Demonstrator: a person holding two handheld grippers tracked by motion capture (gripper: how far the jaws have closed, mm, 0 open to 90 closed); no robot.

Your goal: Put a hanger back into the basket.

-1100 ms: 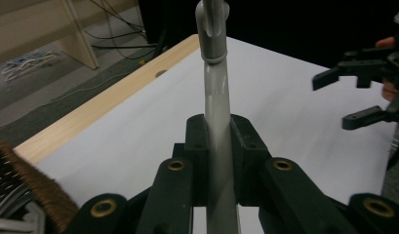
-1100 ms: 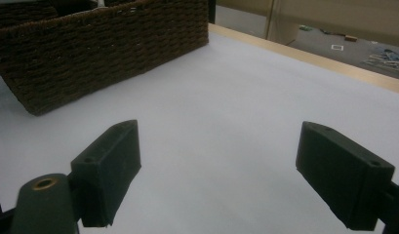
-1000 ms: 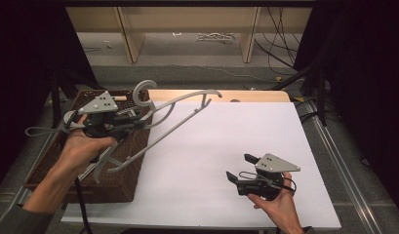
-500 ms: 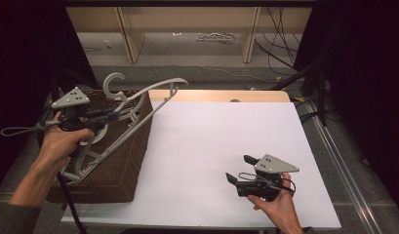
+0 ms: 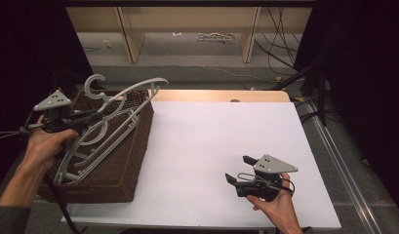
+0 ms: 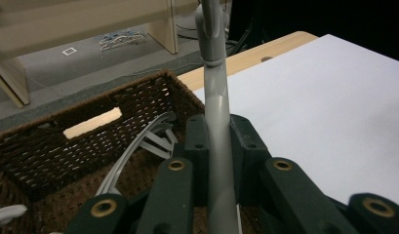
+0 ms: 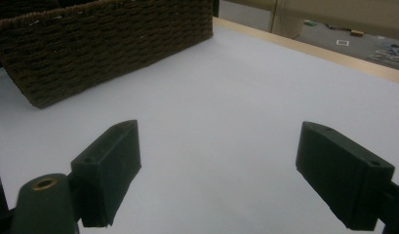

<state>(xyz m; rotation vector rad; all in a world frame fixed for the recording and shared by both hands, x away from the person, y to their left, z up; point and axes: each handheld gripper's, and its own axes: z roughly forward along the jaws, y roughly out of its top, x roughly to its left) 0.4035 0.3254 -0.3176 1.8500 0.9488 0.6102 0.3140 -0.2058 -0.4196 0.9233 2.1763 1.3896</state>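
Left tongs (image 5: 92,117) grip a grey plastic hanger (image 5: 120,100) on its neck; the left gripper view shows both jaws pressed flat on the grey bar (image 6: 217,146). Compared with 1 second earlier, this hanger has travelled left off the white surface (image 5: 221,141) and down, and now sits tilted over the brown wicker basket (image 5: 138,146), its hook (image 5: 94,84) raised above the far rim and its lower end inside. Judgement: the carry is nearly complete; lowering and release remain.

Basket contents: at least 1 further grey hanger (image 5: 82,158) lies against the basket floor, its arms visible under the held one. An exact count cannot be told.

Right tongs (image 5: 238,170) rest low at the near right of the surface, jaws wide apart and holding nothing, unchanged in position across the same interval.
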